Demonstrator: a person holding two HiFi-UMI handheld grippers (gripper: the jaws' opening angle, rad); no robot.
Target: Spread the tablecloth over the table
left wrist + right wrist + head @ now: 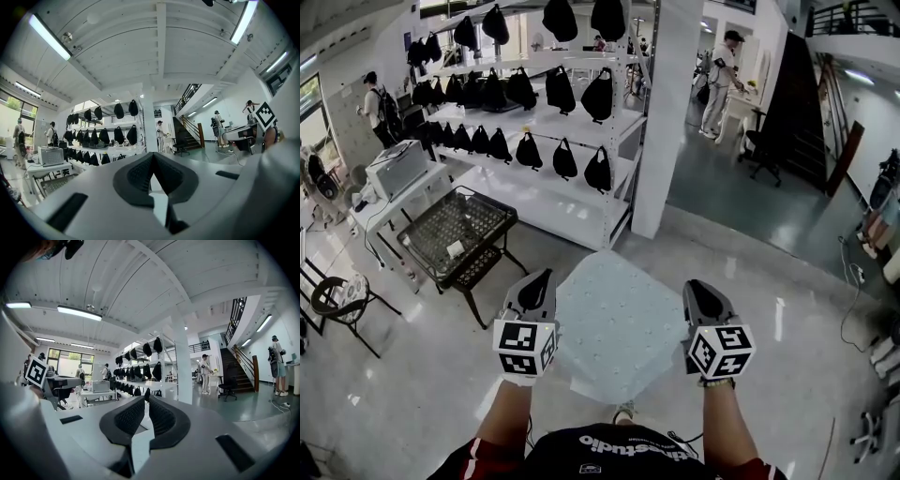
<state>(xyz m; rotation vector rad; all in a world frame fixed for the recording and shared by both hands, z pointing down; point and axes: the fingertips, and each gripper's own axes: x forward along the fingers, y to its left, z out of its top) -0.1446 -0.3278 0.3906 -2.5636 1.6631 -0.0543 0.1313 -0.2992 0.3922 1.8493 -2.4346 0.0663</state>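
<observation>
Two grippers are held out level, side by side, and the tablecloth (619,328) is stretched between them. It is a pale blue-white sheet with a fine dotted texture, filling the lower middle of the head view. It hangs in the air above the glossy pale floor (787,309), and the toe of a shoe (623,412) peeks out under its near edge.

The left gripper (546,277) sits at the sheet's left edge with its jaws closed. In the left gripper view the dark ribbed pads (136,176) meet at their tips, and a pale sliver of tablecloth (159,208) is pinched between them lower down. The right gripper (692,284) is at the right edge with its jaws drawn nearly together. In the right gripper view a thin slit shows at the tips, while pale tablecloth (137,446) fills the gap between the pads further back, so it grips the sheet too.

Beyond the tablecloth, in the upper left of the head view, white shelving (572,202) carries rows of black bags (564,159). Just left of the grippers stands a black mesh-topped surface (459,230). A white pillar (666,112) rises in the upper middle, a person (722,84) stands at the upper right, and a dark staircase (802,103) lies further right.
</observation>
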